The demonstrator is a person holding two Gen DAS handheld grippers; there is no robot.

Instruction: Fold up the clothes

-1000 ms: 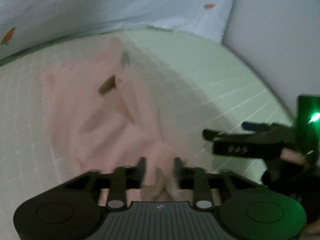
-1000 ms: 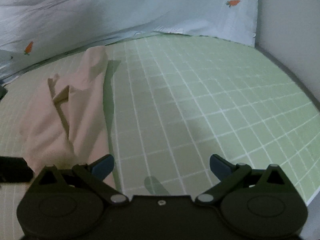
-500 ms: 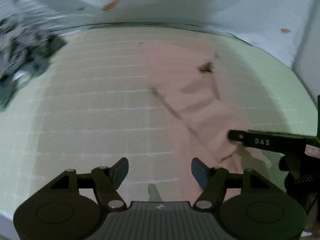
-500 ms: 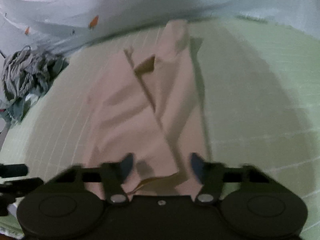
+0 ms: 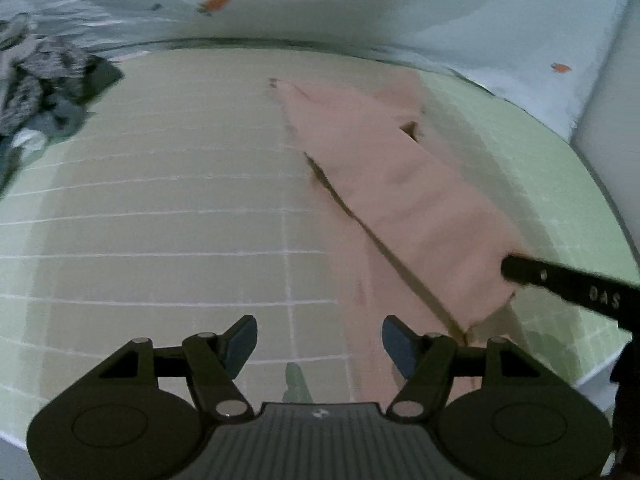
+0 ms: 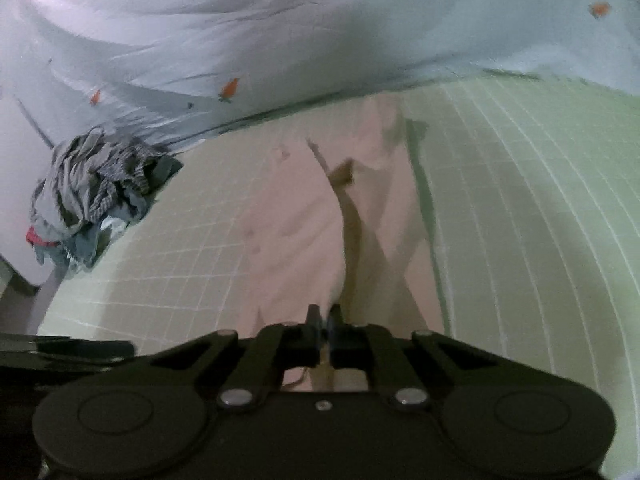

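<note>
Right tongs (image 6: pixel 325 322) are clenched on the near end of the pink garment (image 6: pixel 320 220), fabric pinched between the tips, while the left tongs (image 5: pixel 318 340) are spread wide and holding nothing, hovering over bare mat just left of the cloth. From the left wrist view the right tongs (image 5: pixel 568 286) come in as a dark bar from the right edge with the tip meeting the garment's (image 5: pixel 400 184) near right corner.

Biggest thing around is the pale blue sheet (image 6: pixel 280 28) with little orange carrot prints, draped up behind everything. Below it is the light green grid mat (image 5: pixel 160 216) with white lines, which the garment lies on; I can't tell what's under the mat. A white wall (image 5: pixel 616 80) sits off to the right.

The garment is long and narrow, its long axis running from the right tongs away toward the sheet, far end almost reaching it. Plain salmon pink, rumpled, with a dark fold crease down its length.

Heap of grey checked clothes (image 6: pixel 96 192) sits at the far left, well apart.
</note>
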